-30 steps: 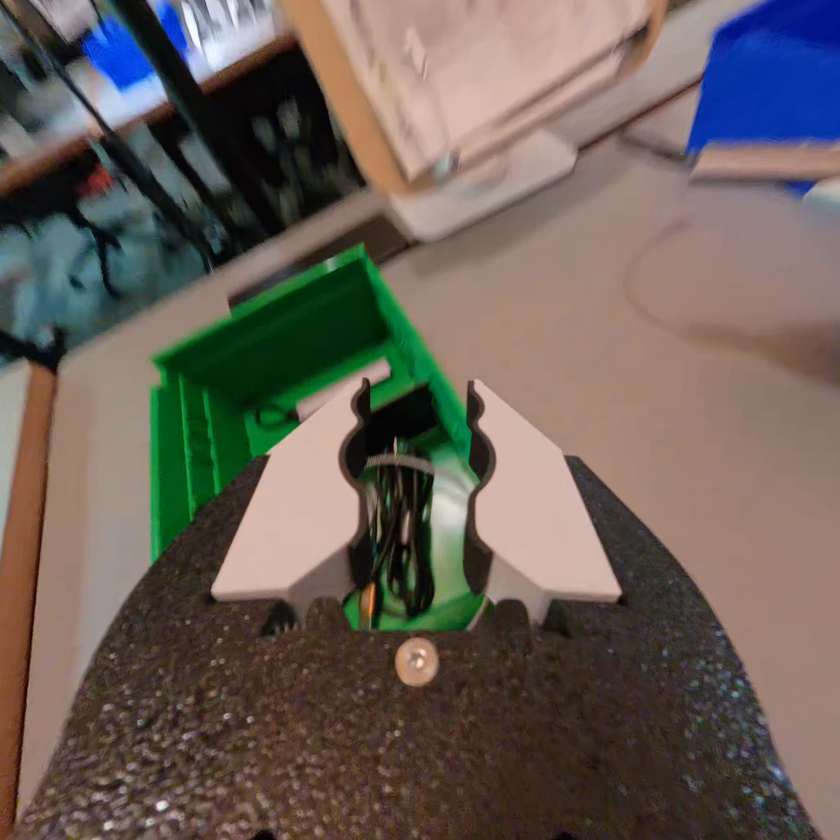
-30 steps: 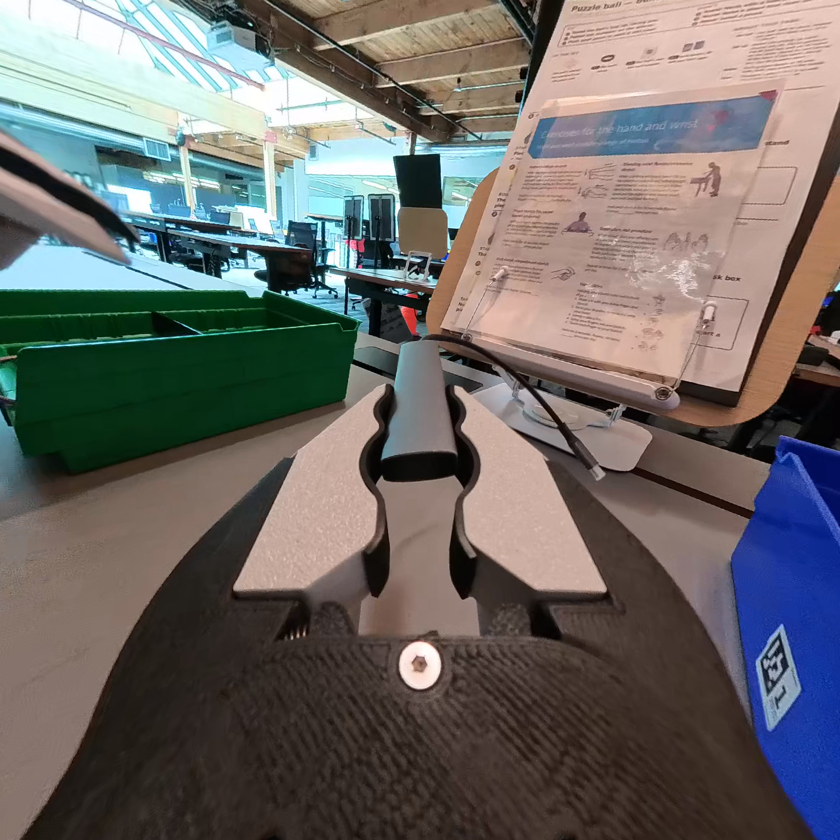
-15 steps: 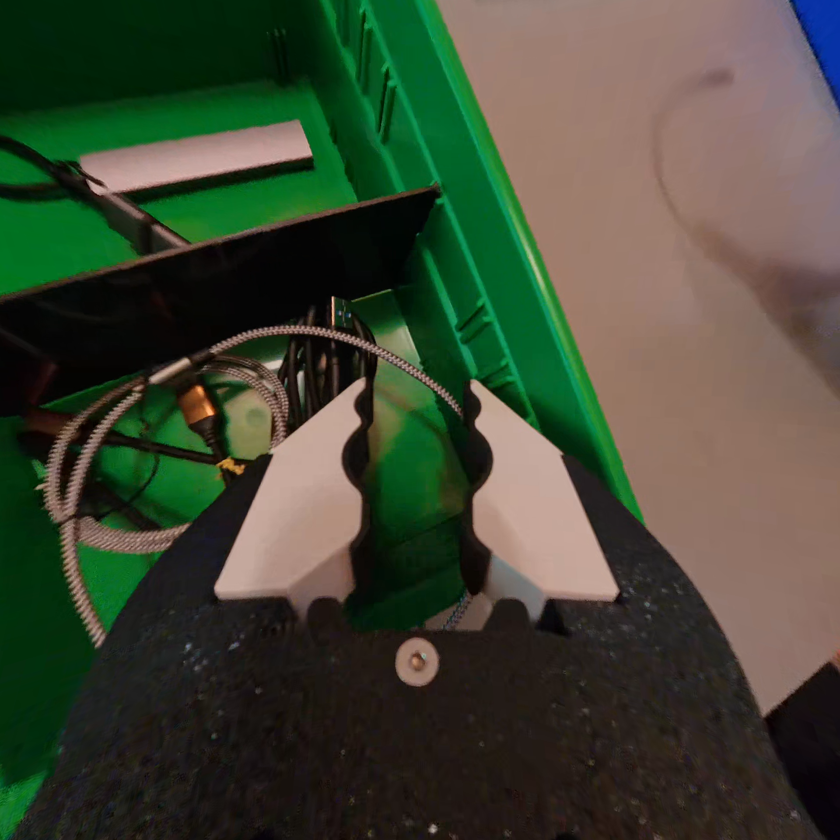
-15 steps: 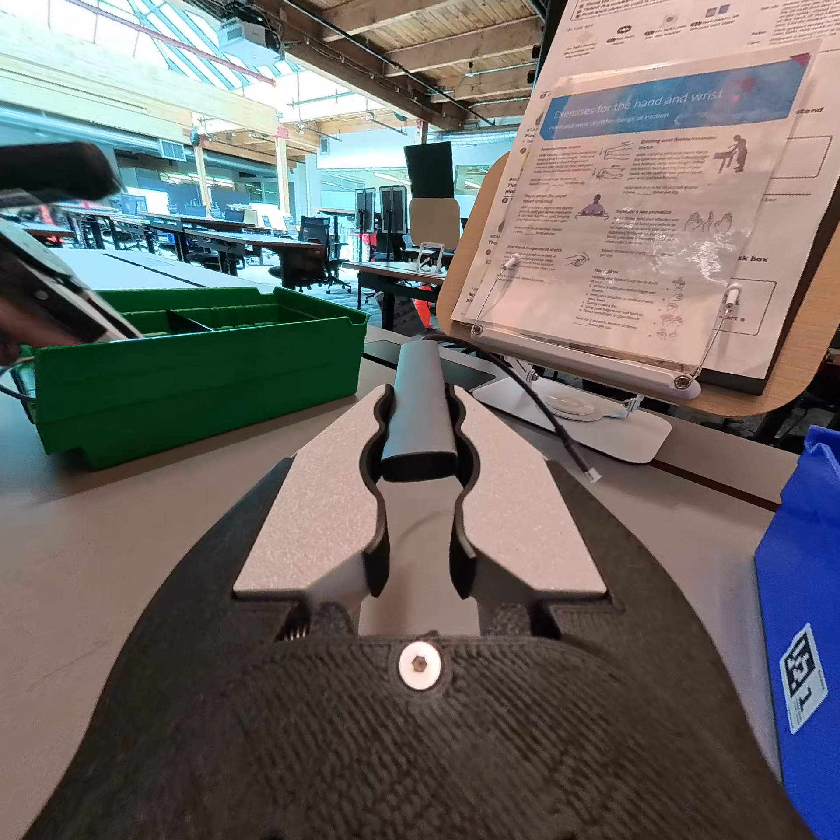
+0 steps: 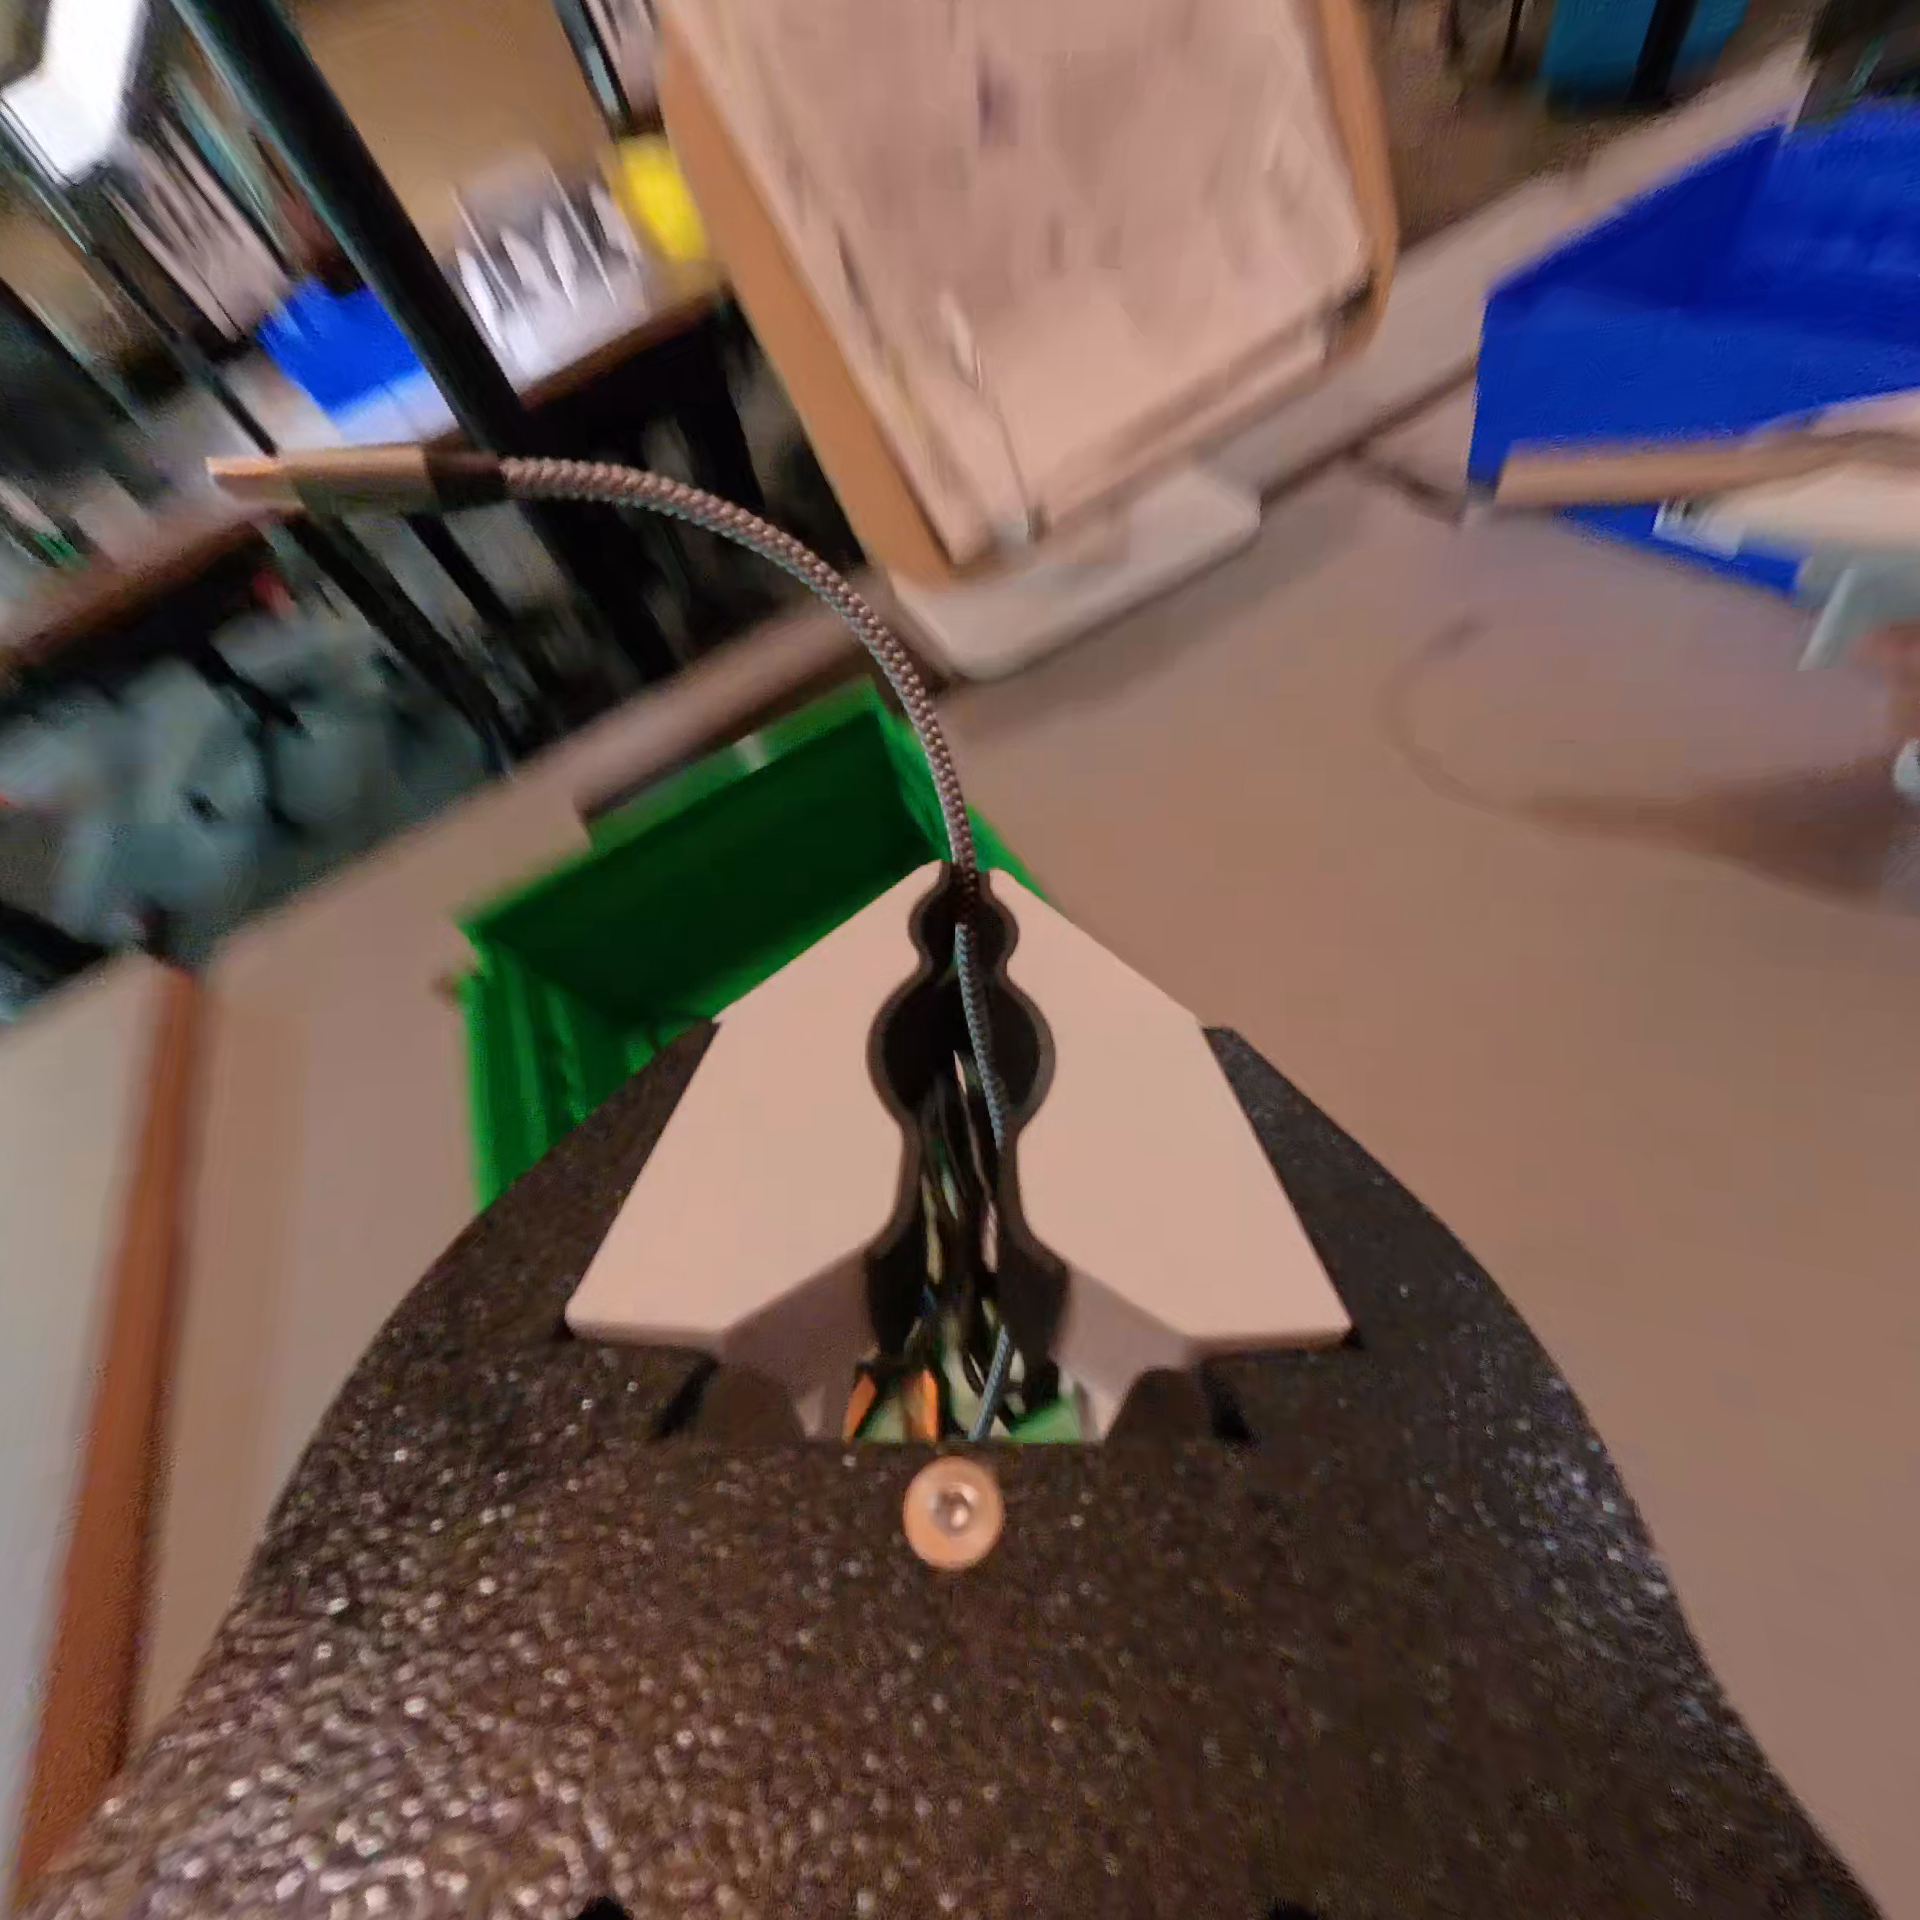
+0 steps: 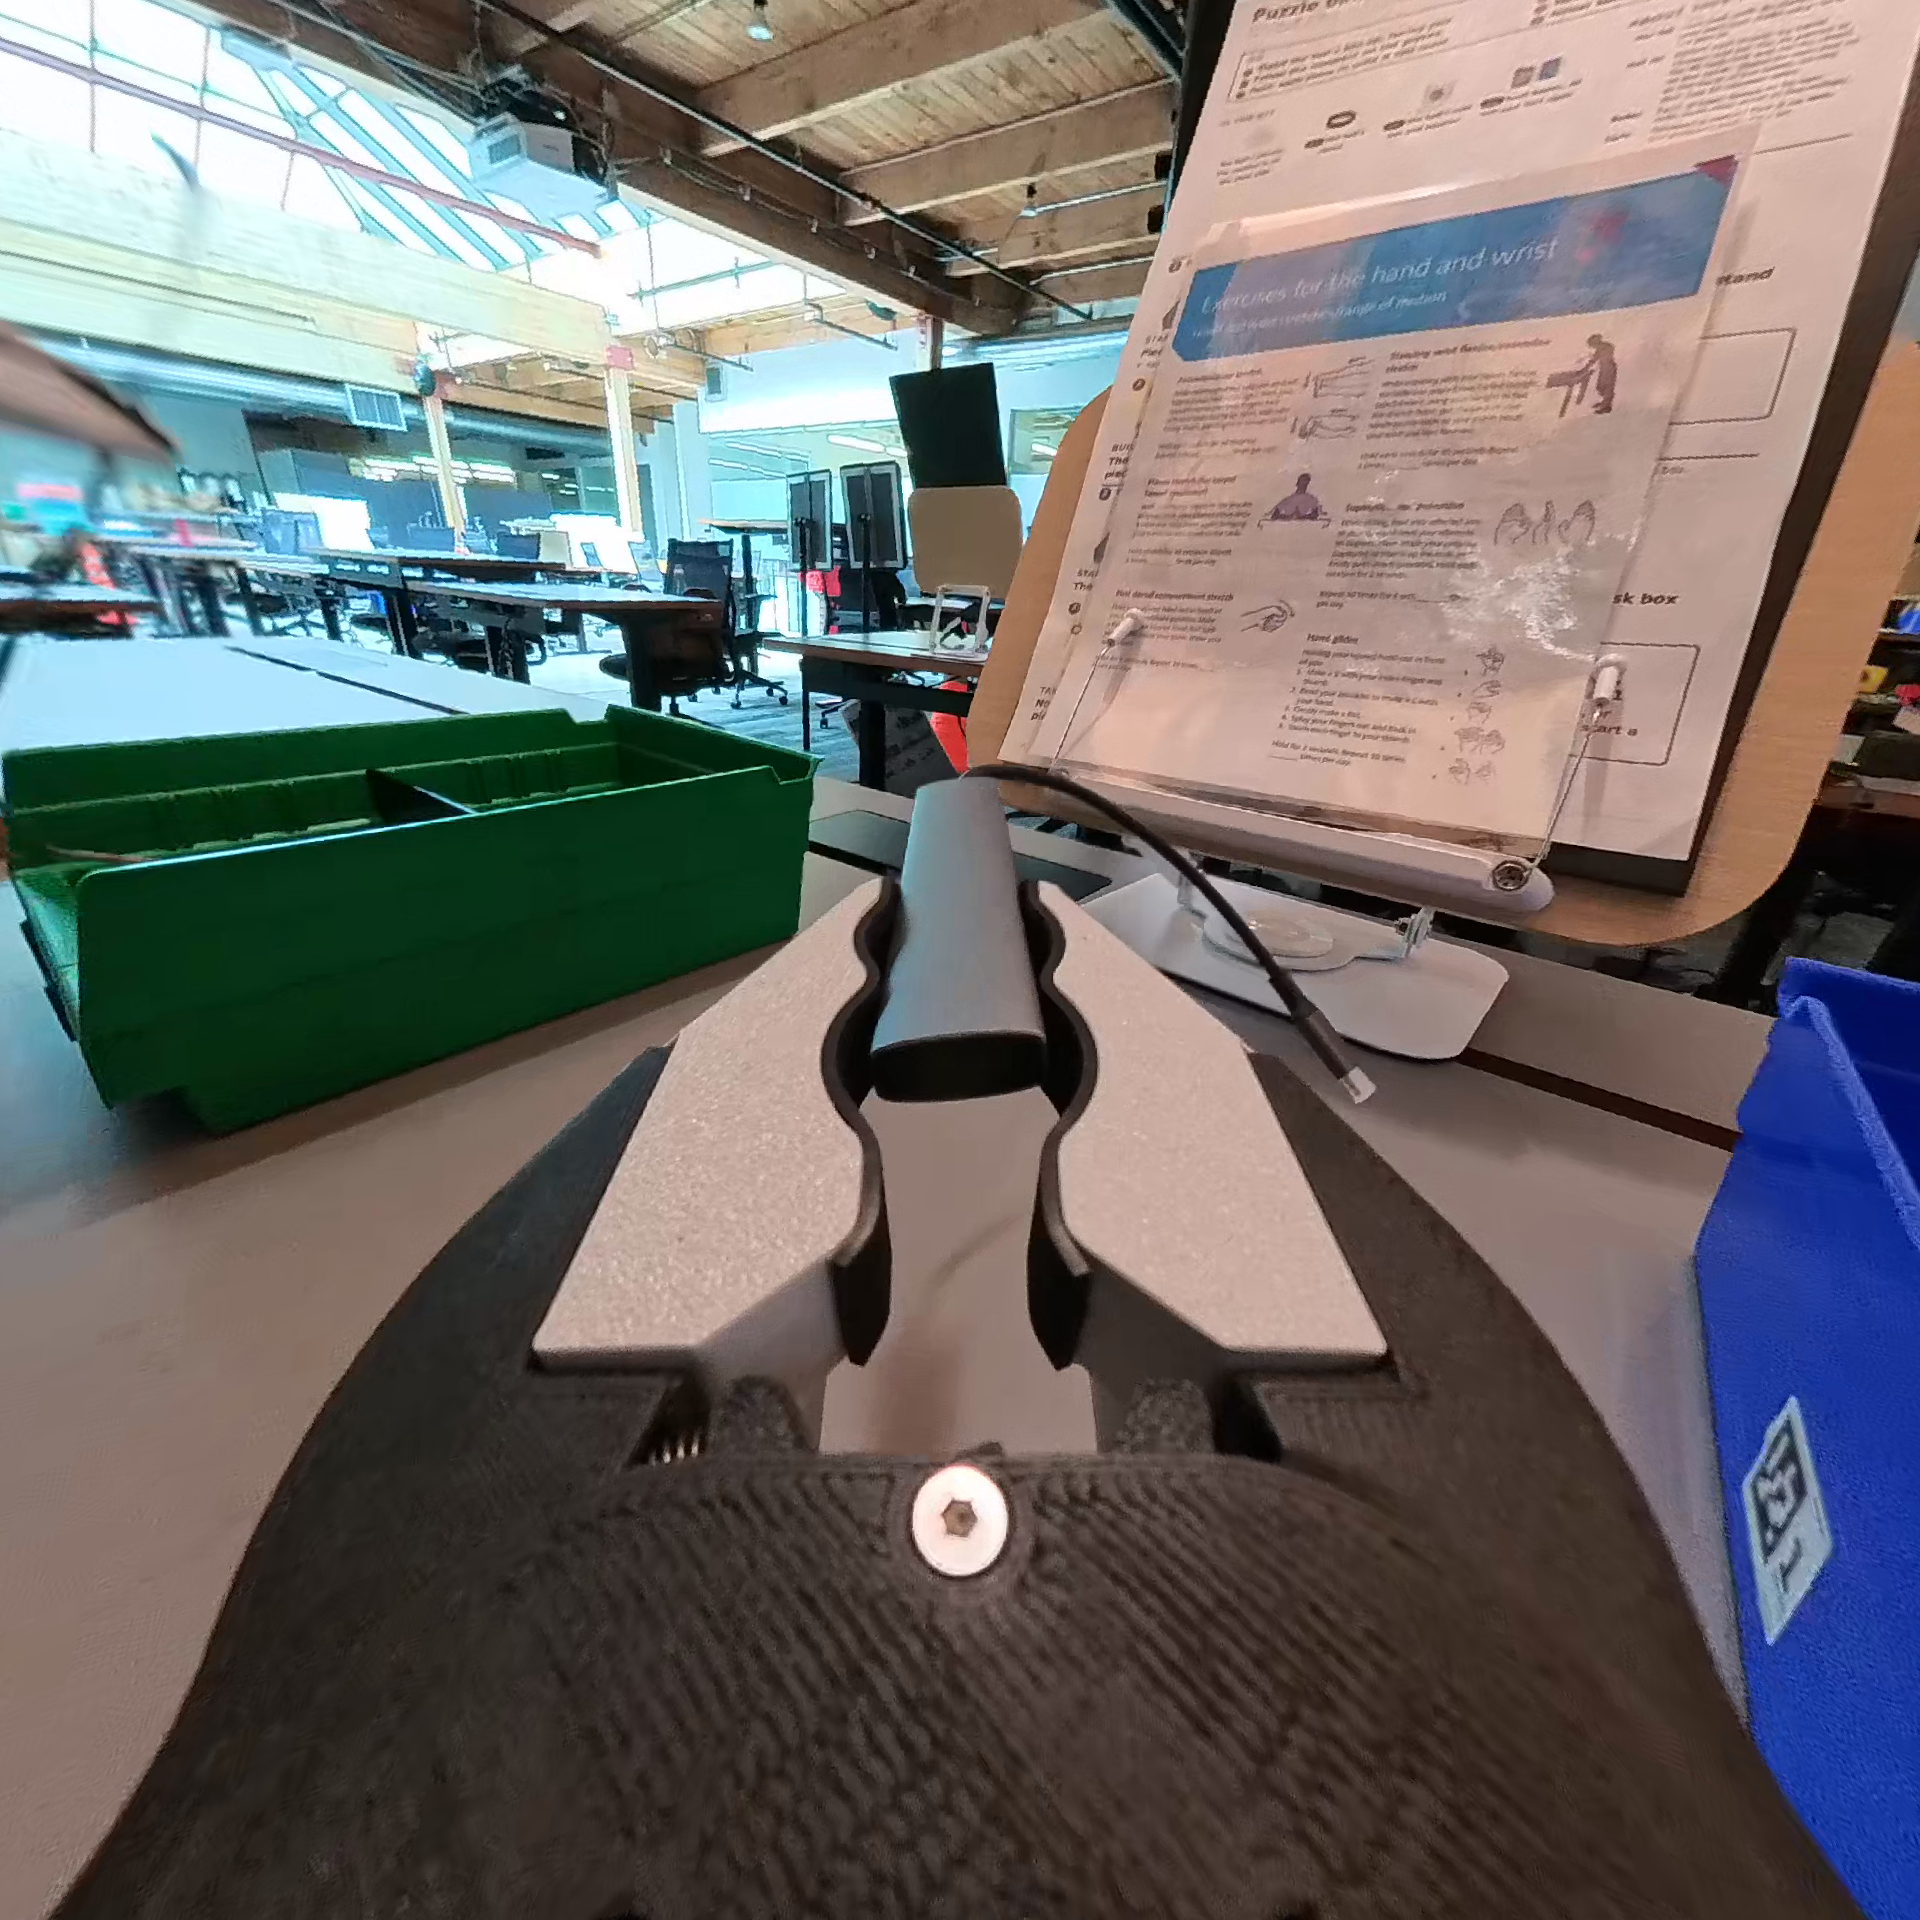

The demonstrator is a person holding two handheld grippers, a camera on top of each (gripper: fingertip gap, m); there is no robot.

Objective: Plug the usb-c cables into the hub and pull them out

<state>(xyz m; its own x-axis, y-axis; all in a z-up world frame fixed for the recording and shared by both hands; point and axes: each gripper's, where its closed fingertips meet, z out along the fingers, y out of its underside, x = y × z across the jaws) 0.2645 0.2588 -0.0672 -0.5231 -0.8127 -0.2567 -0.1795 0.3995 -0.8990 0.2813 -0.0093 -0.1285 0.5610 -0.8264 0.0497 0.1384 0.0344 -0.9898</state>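
My left gripper is shut on a grey braided cable. The cable arches up and left from the fingertips and ends in a metal plug held in the air above the green bin. More dark cables show below between the fingers. My right gripper is shut on a dark grey hub held level above the table. The hub's own thin black cord curves right and hangs free. In the left wrist view the right gripper shows blurred at the far right.
The green bin with dividers sits left on the grey table. A document stand with papers stands at the back. A blue bin is at the right. The table's left edge is near. About 30 cm separates my left fingertips from my right.
My left gripper was open down inside the green bin; it has shut on the braided cable and lifted it out above the bin. The right gripper still holds the hub, nearly unmoved.
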